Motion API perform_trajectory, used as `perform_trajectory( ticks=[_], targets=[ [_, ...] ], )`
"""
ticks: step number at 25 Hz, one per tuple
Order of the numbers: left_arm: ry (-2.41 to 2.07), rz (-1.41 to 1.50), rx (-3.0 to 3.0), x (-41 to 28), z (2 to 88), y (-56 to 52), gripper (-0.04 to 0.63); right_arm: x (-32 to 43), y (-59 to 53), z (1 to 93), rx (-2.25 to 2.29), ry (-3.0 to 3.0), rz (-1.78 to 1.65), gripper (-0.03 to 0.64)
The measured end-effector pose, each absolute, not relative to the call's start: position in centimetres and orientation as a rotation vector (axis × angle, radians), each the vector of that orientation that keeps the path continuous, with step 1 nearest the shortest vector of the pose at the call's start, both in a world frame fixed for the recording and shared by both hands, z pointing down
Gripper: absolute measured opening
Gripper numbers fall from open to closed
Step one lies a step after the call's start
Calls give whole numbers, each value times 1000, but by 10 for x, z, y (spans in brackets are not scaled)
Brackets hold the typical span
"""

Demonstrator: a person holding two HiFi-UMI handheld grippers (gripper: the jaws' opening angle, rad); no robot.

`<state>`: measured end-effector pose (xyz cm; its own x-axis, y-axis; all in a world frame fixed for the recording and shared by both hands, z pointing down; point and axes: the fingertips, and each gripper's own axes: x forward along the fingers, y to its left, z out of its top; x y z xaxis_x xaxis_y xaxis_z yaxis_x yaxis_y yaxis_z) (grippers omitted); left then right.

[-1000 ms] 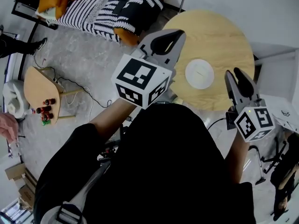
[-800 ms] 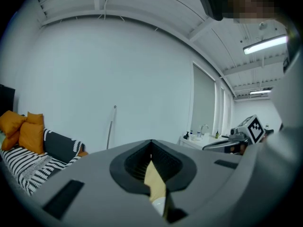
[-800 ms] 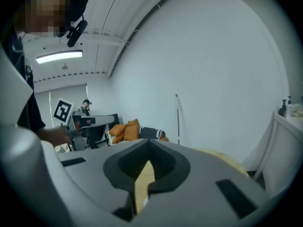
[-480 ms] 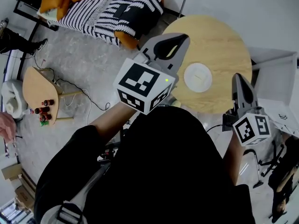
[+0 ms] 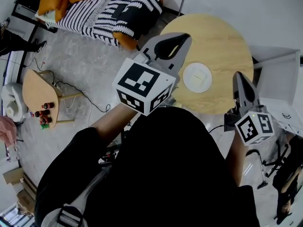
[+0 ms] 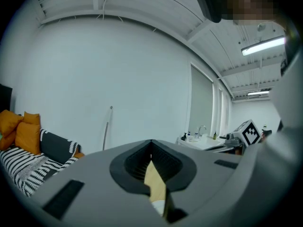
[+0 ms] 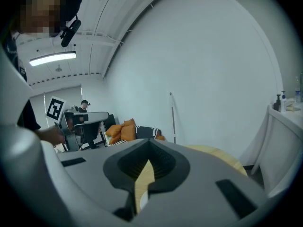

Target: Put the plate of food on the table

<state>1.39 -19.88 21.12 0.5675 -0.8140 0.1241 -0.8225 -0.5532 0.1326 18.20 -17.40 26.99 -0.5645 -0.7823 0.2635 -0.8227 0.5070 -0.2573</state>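
Note:
A white plate (image 5: 197,77) with a pale piece of food lies on the round wooden table (image 5: 215,37), near its front edge. My left gripper (image 5: 184,36) hovers just left of the plate, over the table's left rim. Its jaws are shut and nothing is between them. My right gripper (image 5: 238,74) is held to the right of the plate, at the table's front right edge, shut and holding nothing. In the left gripper view the left gripper (image 6: 151,143) has its tips together, with a strip of tabletop showing through the hollow behind them. The right gripper (image 7: 149,144) looks the same in its own view.
A sofa with a striped blanket (image 5: 106,8) and orange cushions stands at the back left. A small wooden side table (image 5: 33,91) carries several little bottles, and a cable runs over the floor beside it. White furniture (image 5: 279,74) stands right of the round table. A person's hand (image 5: 5,129) shows at the left edge.
The right gripper's jaws, open a second ago, have come together. The plate and the left gripper keep about the same places.

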Motion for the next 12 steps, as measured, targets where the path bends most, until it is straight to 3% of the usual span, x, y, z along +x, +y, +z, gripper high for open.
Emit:
perform_trajectory(
  ticks=[12],
  targets=[
    [-1367,78,2625,23,211,-201,5,190,-177,271,1401,-2611,543,8]
  ],
)
